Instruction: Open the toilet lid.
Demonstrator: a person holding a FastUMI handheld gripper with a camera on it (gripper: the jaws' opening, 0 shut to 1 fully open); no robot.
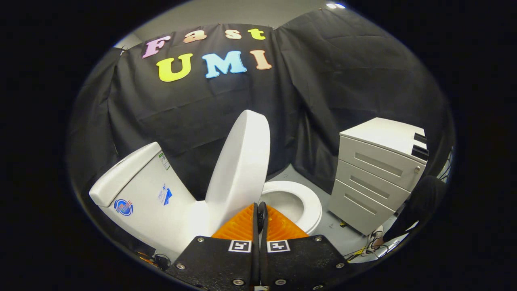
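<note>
Standing nearly upright, the toilet lid [241,161] rises just beyond the gripper [260,220], between the tank [141,190] and the bare seat [301,198]. Fingers are pressed together, gripping nothing (the job looks all but done); maybe a last nudge toward the tank remains.

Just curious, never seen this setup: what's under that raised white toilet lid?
Under the raised white plastic toilet lid sit the white oval seat ring and the open bowl. The shut claw covers the bowl's near part, so its bottom can't be seen.
</note>
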